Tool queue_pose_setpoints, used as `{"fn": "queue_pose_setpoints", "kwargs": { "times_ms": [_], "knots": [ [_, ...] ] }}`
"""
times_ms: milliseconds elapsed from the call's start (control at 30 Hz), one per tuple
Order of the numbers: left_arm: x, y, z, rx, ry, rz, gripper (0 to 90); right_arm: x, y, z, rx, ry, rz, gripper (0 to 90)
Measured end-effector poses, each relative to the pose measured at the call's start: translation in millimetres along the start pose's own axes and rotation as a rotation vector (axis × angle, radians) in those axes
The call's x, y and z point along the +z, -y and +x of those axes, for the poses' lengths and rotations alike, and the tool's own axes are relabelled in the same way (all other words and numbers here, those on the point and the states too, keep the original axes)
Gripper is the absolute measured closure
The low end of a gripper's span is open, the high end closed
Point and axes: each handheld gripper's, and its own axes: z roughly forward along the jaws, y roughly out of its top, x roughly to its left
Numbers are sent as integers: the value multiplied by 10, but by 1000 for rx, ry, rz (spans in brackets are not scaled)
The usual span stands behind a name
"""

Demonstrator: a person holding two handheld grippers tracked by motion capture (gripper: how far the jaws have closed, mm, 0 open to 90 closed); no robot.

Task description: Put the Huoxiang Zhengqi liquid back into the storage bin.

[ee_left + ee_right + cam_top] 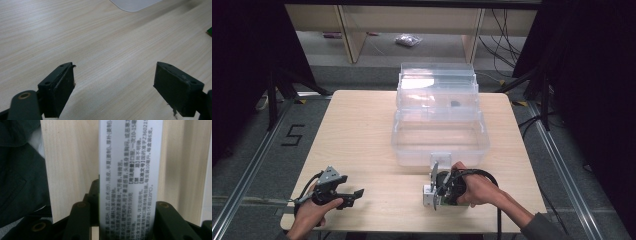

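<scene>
**Box gripped at the near edge, bin waiting empty**

Nearest the person, the right gripper is clamping a small white carton close to the table's near edge. In the right gripper view its black jaws are pressing on both long sides of the carton, which is running straight out between them. The carton is a slim rectangular pack, smooth matt card, flat faces and crisp corners, one face carrying dense rows of small dark print. It should be light and stiff, though thin card may be denting under a hard squeeze.

To the left, the left gripper is hovering just over the wood with its jaws standing wide apart and nothing between them; the pads are looking worn, with frayed edges.

The table is pale wood laminate, fine straight grain, rounded corners.

Beyond the right hand, a clear plastic storage box is sitting open, its lid tipped back at the far side. Walls are glossy and see-through, corners rounded; the tub is looking empty, apart from a small dark spot higher up that I cannot identify.

Judgement: the grasp is made; lifting the carton and setting it in the tub are not yet done.
</scene>
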Motion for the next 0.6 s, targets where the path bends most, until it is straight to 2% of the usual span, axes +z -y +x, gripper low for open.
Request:
{"fn": "queue_pose_setpoints", "kwargs": {
  "times_ms": [33, 67, 167, 200, 233, 333, 367, 400, 600],
  "knots": [
    [0, 0, 0, -1, 0, 0, 160, -14, 1, -17, -16, -4, -5, 648],
    [0, 0, 0, 0, 0, 1, 160, -40, 13, -10, 9, -4, 2, 649],
    [2, 0, 0, -1, 0, 0, 160, -94, 36, -29, 10, 0, -9, 650],
    [1, 0, 1, -1, 0, 0, 160, -113, 44, -28, 21, 0, 3, 649],
    [2, 0, 0, -2, 0, -1, 160, -122, 54, -43, 10, 2, -13, 650],
    [1, -3, -2, -5, -2, 3, 160, -181, 81, -72, 24, -4, -23, 649],
    [1, -4, -3, -7, -2, 4, 160, -195, 99, -107, -3, -8, -36, 650],
    [2, -4, -2, -6, -2, 4, 161, -233, 103, -95, 34, -7, -27, 650],
    [-1, -5, -1, -7, -1, 8, 160, -385, 144, -216, -22, 4, -63, 650]
  ]
}}
